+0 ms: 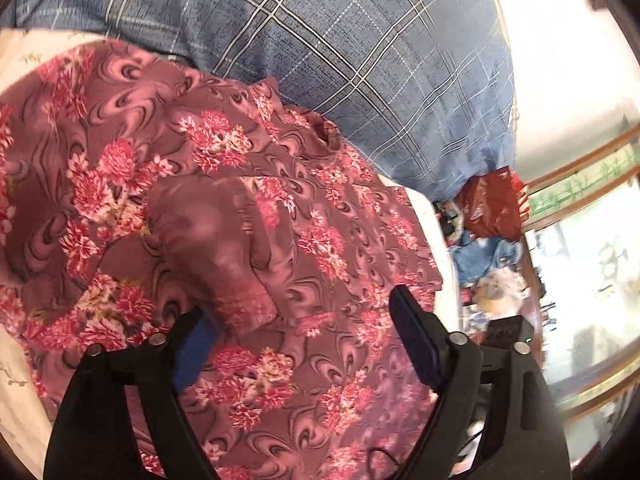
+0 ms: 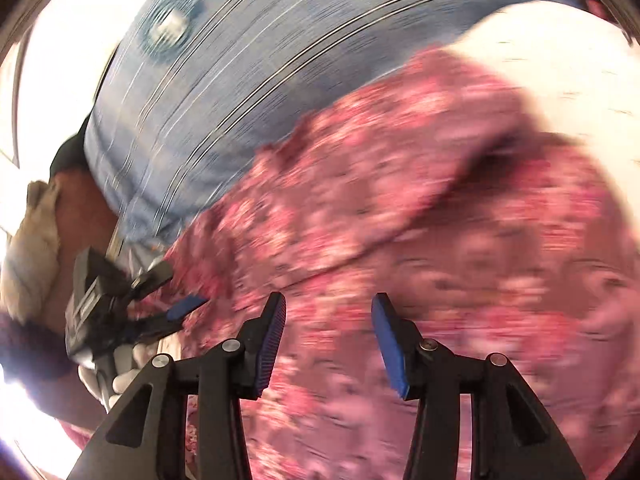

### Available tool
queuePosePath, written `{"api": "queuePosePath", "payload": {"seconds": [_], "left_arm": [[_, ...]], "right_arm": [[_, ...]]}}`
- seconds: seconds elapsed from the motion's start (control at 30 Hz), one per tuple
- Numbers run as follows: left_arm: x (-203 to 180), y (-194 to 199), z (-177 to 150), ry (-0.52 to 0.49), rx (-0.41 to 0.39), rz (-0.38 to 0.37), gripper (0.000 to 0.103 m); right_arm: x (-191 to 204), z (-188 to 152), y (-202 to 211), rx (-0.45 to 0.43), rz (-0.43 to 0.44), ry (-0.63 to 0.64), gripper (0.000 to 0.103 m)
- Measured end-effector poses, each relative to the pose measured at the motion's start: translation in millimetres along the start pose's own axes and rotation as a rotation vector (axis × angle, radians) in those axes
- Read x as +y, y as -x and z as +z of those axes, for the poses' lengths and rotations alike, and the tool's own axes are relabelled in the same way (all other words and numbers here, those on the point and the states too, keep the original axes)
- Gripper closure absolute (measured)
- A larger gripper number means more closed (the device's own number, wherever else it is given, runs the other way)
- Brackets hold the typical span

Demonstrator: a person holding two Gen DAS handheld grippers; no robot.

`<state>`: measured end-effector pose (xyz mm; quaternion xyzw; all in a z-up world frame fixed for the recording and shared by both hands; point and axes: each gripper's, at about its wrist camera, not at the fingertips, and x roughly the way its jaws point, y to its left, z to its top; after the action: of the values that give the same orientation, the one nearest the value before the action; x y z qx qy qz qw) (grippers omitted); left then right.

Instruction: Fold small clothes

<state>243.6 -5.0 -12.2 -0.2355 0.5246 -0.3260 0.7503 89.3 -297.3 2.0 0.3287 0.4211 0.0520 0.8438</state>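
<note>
- A blue plaid quilt [image 1: 360, 60] fills the far side of the bed, with a pale sheet [image 1: 24, 380] showing at the near edges; a red plastic bag [image 1: 494, 208] and blue clutter sit beyond the bed's end by a bright window.
- The pink floral garment [image 1: 180, 200] lies spread over the sheet in front of me, its far edge against the quilt, one part doubled over on top near the middle.
- My left claw [image 1: 296, 316] stands wide open over the garment; its blue pads [image 1: 196, 344] press on nothing.
- My right claw [image 2: 328, 340] is about half open above the same cloth, with nothing gripped; that view is badly blurred.
</note>
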Motion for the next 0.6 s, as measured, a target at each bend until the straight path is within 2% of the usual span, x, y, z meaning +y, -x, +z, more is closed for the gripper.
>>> {"api": "queuePosePath", "payload": {"seconds": [0.1,0.17,0.2,0.23,0.27,0.43,0.47,0.53,0.6], "left_arm": [[0.5,-12.8,-1.8,-0.029,-0.006,0.12,0.02],[4.8,-16.7,-2.7,-0.019,-0.031,0.143,0.03],[3.0,-15.2,-1.9,-0.032,-0.06,0.163,0.055],[2.0,-15.0,-0.1,-0.047,-0.068,0.173,0.09],[3.5,-14.6,2.2,-0.051,-0.075,0.178,0.099],[4.2,19.1,8.4,-0.066,-0.26,0.232,0.098],[4.0,26.9,8.6,-0.068,-0.289,0.238,0.098],[7.1,34.1,9.8,-0.061,-0.296,0.237,0.098],[13.2,24.5,11.6,-0.043,-0.255,0.256,0.098]], "right_arm": [[-15.5,10.1,6.9,-0.056,-0.014,-0.063,0.055],[-28.1,18.9,9.9,-0.092,-0.017,-0.118,0.055],[-35.1,24.8,9.6,-0.117,-0.01,-0.154,0.055],[-39.4,29.3,8.7,-0.131,-0.005,-0.179,0.055],[-44.3,33.7,7.0,-0.146,0.001,-0.208,0.055],[-82.8,58.7,-9.3,-0.204,0.115,-0.445,0.057],[-88.1,62.2,-9.4,-0.209,0.131,-0.472,0.066],[-89.8,71.0,-0.9,-0.259,0.163,-0.481,0.086],[-81.9,71.1,10.4,-0.328,0.149,-0.432,0.086]]}}
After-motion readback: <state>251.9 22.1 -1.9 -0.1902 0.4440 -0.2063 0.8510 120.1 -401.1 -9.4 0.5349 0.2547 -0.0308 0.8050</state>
